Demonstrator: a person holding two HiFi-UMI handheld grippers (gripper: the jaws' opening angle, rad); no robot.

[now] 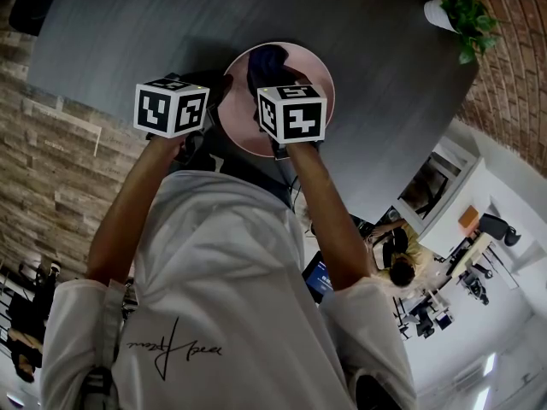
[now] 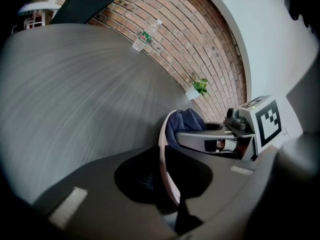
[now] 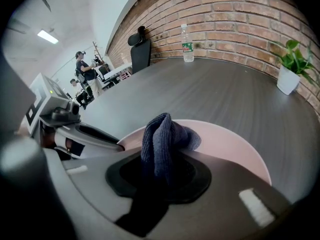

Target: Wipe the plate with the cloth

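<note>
A pink plate (image 1: 312, 75) lies on the dark grey table (image 1: 128, 24). My left gripper (image 1: 212, 109) is shut on its left rim. In the left gripper view that rim (image 2: 163, 159) runs edge-on between the jaws of the left gripper (image 2: 167, 184). A dark blue cloth (image 3: 159, 141) is bunched upright between the jaws of my right gripper (image 3: 157, 176), which is shut on it. The cloth (image 1: 267, 61) rests on the plate (image 3: 235, 149) surface, toward the plate's far side. The cloth (image 2: 186, 123) and the right gripper's body show beyond the rim in the left gripper view.
A potted plant (image 1: 466, 11) stands at the table's far right edge by the brick wall. A water bottle (image 3: 187, 44) stands at the far edge, with a black chair (image 3: 140, 49) to its left. People stand in the room behind.
</note>
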